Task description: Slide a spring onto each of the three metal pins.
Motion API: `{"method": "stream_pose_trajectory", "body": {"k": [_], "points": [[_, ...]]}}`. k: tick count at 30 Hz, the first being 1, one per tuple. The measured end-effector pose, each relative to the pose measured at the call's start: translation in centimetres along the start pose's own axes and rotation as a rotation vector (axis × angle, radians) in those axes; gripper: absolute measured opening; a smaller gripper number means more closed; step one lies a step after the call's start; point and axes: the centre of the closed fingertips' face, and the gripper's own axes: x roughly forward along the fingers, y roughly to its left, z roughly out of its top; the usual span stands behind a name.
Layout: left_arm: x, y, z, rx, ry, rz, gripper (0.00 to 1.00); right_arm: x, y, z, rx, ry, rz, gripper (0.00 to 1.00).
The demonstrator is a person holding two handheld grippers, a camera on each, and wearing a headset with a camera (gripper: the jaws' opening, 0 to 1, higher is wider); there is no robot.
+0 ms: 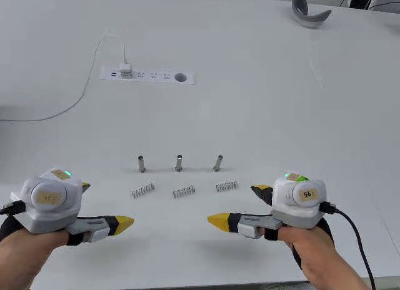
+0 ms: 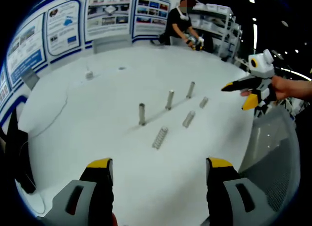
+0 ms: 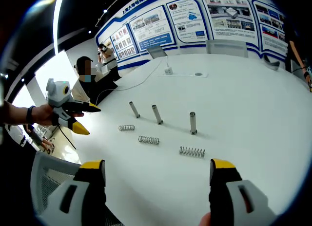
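Observation:
Three short metal pins stand upright in a row on the white table: left pin (image 1: 142,163), middle pin (image 1: 179,162), right pin (image 1: 218,162). In front of each lies a loose spring: left spring (image 1: 142,190), middle spring (image 1: 184,192), right spring (image 1: 227,186). My left gripper (image 1: 105,204) is low at the left of the springs, open and empty. My right gripper (image 1: 239,205) faces it from the right, also open and empty. In the left gripper view the nearest spring (image 2: 160,137) and pin (image 2: 142,114) lie ahead of the gripper (image 2: 159,163). In the right gripper view the nearest spring (image 3: 192,151) lies ahead of the gripper (image 3: 157,164).
A white power strip (image 1: 147,75) with a plugged-in charger and a cable running left lies behind the pins. A grey curved object (image 1: 309,15) rests at the far right. The table's front edge runs just below my hands. A person (image 2: 178,22) stands beyond the table.

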Motion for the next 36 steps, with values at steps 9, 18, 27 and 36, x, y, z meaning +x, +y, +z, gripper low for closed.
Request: {"method": "stream_pose_trajectory", "body": {"k": [9, 18, 27, 36], "points": [[0.7, -0.6, -0.1, 0.056, 0.032, -0.04, 0.79, -0.3, 0.0, 0.0, -0.005, 0.0, -0.007, 0.89], [1.8, -0.9, -0.1, 0.081, 0.044, -0.065, 0.78, -0.4, 0.4, -0.3, -0.01, 0.017, 0.001, 0.89], [2.7, -0.8, 0.2, 0.074, 0.054, -0.085, 0.75, -0.4, 1.2, -1.3, -0.039, 0.057, 0.022, 0.9], [4.3, -1.1, 0.3, 0.08, 0.058, -0.108, 0.71, -0.8, 0.9, -1.2, -0.022, 0.042, 0.013, 0.89]]}}
